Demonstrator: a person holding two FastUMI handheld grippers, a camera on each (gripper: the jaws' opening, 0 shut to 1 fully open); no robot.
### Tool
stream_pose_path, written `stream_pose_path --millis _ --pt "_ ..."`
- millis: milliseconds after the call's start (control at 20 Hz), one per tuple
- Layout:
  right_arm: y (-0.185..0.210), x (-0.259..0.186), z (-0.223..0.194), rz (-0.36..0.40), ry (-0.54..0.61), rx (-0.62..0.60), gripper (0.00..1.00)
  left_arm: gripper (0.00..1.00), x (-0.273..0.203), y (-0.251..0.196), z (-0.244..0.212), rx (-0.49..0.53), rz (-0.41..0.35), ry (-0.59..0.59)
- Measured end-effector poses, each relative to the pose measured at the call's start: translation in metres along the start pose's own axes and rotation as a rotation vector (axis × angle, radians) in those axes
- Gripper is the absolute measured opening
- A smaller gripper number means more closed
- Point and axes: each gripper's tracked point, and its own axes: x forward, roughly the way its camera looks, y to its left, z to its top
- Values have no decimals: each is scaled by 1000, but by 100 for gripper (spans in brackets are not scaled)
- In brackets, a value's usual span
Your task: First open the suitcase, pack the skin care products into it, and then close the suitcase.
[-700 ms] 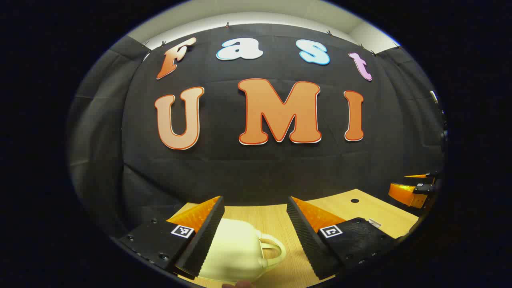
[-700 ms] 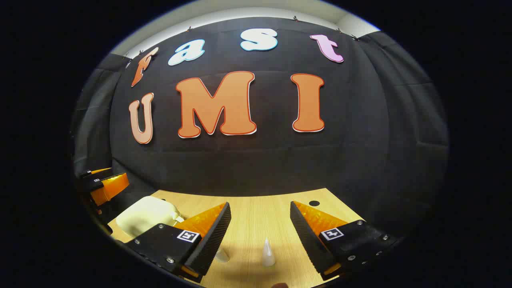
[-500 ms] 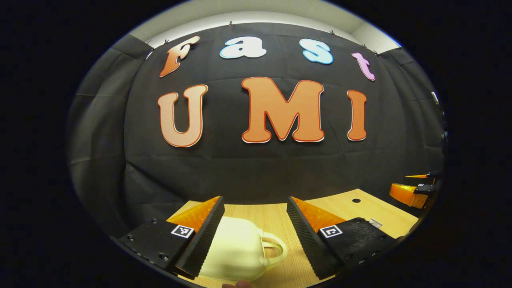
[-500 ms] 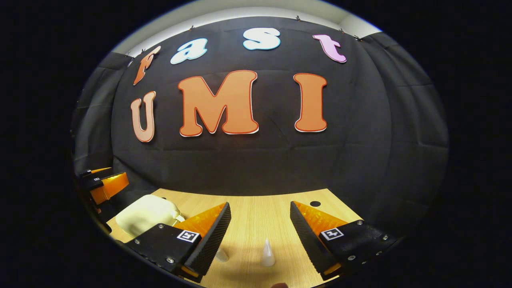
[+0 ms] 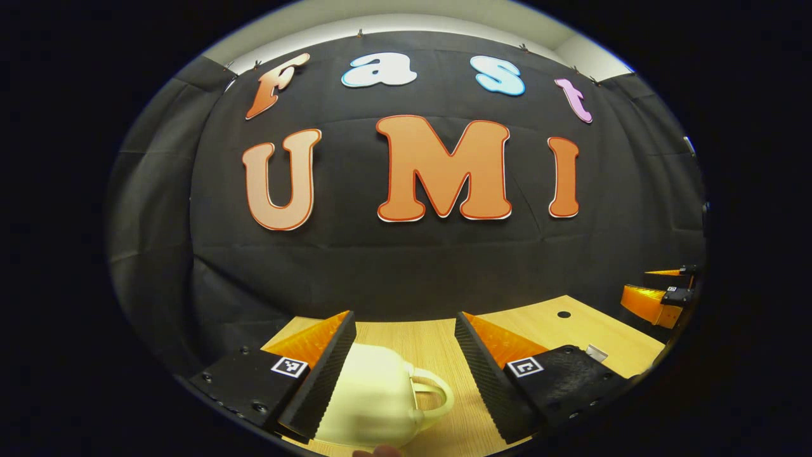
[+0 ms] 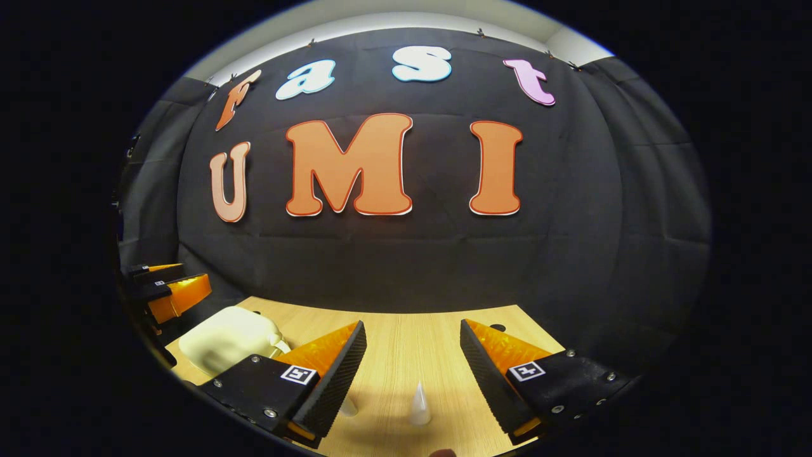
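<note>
A small cream suitcase lies shut on the wooden table, its handle pointing right. My left gripper hovers open above it, the case showing between its fingers. In the right gripper view the same suitcase sits at the left, beyond the left finger. My right gripper is open over the table, with a white cone-tipped skin care item standing between its fingers and a second small one partly hidden by the left finger. The right gripper shows far right in the left gripper view.
The black cloth wall closes off the back of the table. A round hole is in the tabletop near its far right corner. A small white object peeks past my left gripper's right finger. The left gripper shows at far left.
Both views have shifted slightly; the right gripper has drifted a little left and the suitcase sits slightly higher in its view. Neither gripper has changed its opening.
</note>
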Motion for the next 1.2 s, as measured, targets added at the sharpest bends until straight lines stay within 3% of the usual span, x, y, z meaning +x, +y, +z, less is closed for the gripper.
stream_pose_path --millis 300,500,950,1200 --pt "-7 4 -6 -16 12 3 95 98 7 -5 -1 -2 -8 2" --pt "-7 9 -9 -18 19 5 95 98 9 -6 -2 55 -8 1" --pt "-29 0 -38 -68 63 33 94 99 2 -18 -51 437 24 76" --pt "-54 -10 -66 -115 122 56 95 99 -11 -41 -99 703 -36 122"
